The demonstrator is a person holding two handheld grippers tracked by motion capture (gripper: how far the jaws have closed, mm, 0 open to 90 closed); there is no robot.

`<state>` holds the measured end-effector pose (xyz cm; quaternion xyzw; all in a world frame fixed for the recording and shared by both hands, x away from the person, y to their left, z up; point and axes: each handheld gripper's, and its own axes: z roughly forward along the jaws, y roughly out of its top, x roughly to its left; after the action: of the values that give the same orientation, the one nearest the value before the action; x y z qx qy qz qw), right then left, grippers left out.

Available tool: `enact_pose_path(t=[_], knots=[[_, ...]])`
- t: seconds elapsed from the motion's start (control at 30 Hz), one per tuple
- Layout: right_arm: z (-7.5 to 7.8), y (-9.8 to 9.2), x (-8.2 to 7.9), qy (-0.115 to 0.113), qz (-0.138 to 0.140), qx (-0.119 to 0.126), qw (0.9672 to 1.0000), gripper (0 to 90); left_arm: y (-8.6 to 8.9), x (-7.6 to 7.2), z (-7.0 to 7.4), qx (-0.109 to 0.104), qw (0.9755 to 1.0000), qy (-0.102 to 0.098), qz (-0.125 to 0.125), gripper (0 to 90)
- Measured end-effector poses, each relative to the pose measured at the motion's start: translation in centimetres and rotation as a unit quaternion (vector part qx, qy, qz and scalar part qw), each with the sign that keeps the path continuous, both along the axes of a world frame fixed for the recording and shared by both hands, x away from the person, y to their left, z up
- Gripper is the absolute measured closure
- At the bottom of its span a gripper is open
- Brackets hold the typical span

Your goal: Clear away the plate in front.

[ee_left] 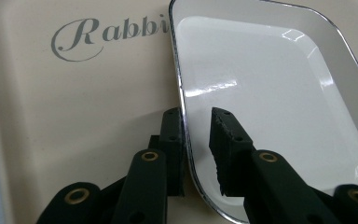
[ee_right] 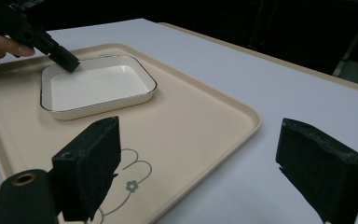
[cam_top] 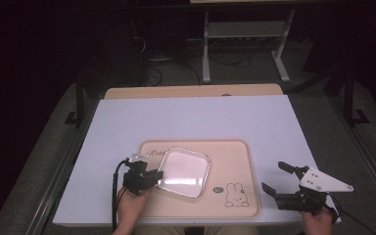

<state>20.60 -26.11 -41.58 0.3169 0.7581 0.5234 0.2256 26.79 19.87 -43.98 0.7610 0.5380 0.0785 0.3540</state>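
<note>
A: How is the left gripper (ee_left: pixel 196 140) set?

B: Its jaws are placed astride the near-left rim of the white dish (ee_left: pixel 270 93), one outside the wall and one inside the well. A narrow gap is seen between the pads, so the rim is straddled and not yet pinched.

A: Why is the rim chosen?

B: The dish is shallow and wide, so no other part could be spanned by the jaws. The thin raised edge is judged to be the only hold offered.

A: And where is the dish kept?

B: It is seated on the beige tray (cam_top: pixel 235 156), left of the tray's middle, just right of the "Rabbit" lettering (ee_left: pixel 107 35). The rabbit drawing (cam_top: pixel 236 194) is printed at the tray's near right corner. The tray itself is laid on the white table (cam_top: pixel 191 117), toward the near edge.

A: What of the right gripper (cam_top: pixel 274 180)?

B: It is held wide apart and empty, off the tray's right edge, over the table. It is probably kept there so that the tray is left unobstructed, or so that the dish can be received.
</note>
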Motion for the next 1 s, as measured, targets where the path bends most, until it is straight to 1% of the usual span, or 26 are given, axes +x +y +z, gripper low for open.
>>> enact_pose_path(t=[0.1, 0.23, 0.37, 0.6, 0.63, 0.7, 0.8, 0.9, 1.0], knots=[[0.0, 0.0, 0.0, 0.000, 0.000, 0.001, 1.0000, 13.0, 0.0, -0.2, 0.2, 0.001, 1.0000, -0.004, -0.001, 72.8], [0.0, 0.0, 0.1, 0.001, 0.001, -0.001, 1.0000, 13.0, 0.0, -0.4, 0.3, -0.001, 1.0000, -0.003, -0.007, 72.0], [0.0, 0.0, 0.0, 0.000, 0.000, -0.002, 1.0000, 13.0, 0.0, -0.6, 0.4, -0.008, 0.9999, 0.000, -0.008, 71.2], [0.0, 0.0, 0.0, 0.001, 0.000, -0.001, 1.0000, 13.0, -0.3, -1.4, 0.6, -0.006, 0.9998, -0.002, -0.019, 68.2], [0.0, 0.0, 0.0, 0.000, 0.000, -0.001, 1.0000, 13.0, -0.3, -1.5, 0.6, -0.010, 0.9998, -0.002, -0.018, 68.2], [0.0, 0.0, 0.0, 0.000, 0.000, -0.001, 1.0000, 13.0, -0.2, -1.6, 0.7, -0.011, 0.9997, -0.002, -0.021, 68.0], [0.0, 0.0, 0.0, 0.000, -0.001, -0.001, 1.0000, 13.0, -0.2, -1.7, 0.7, -0.011, 0.9997, -0.003, -0.022, 68.0], [0.0, 0.0, 0.0, 0.001, -0.001, 0.000, 1.0000, 13.0, -0.2, -1.9, 0.4, -0.015, 0.9996, 0.003, -0.025, 68.0], [0.0, 0.0, 0.0, 0.000, -0.001, -0.001, 1.0000, 13.0, -0.2, -2.1, 0.3, -0.019, 0.9995, 0.002, -0.026, 67.9]])
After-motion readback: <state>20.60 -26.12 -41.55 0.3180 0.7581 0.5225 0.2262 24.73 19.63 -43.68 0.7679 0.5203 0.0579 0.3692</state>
